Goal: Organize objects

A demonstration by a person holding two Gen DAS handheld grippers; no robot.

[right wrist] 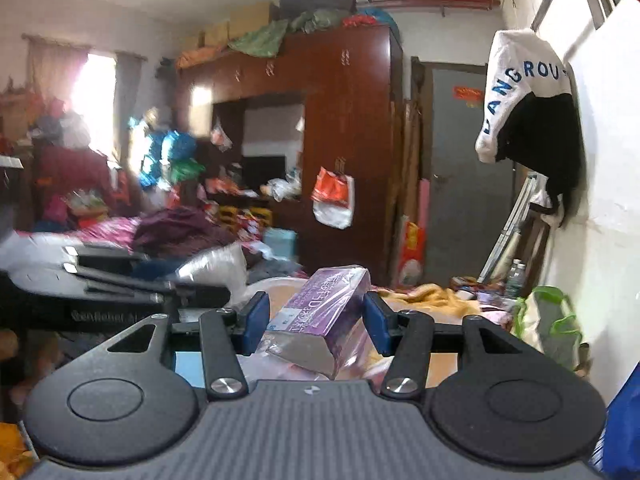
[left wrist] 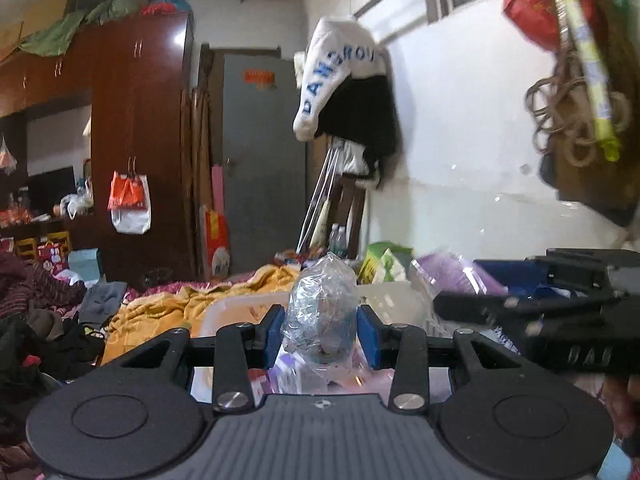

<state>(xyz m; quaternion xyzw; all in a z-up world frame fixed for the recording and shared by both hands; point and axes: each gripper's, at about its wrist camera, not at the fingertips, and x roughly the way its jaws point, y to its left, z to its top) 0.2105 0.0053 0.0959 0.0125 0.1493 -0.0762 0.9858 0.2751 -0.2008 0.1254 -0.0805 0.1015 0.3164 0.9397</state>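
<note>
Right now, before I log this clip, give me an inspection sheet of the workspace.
Surface: bed covered by a yellow blanket and clothes.
Job's things: crumpled clear plastic bag; purple box; white tub behind.
Clutter: clothes pile, bags along the wall.
Grippers: left gripper shut on the clear bag; right gripper around the tilted purple box, contact unclear.
Cables: nothing seen.
Surroundings: brown wardrobe, grey door, white garment hanging on the wall.
</note>
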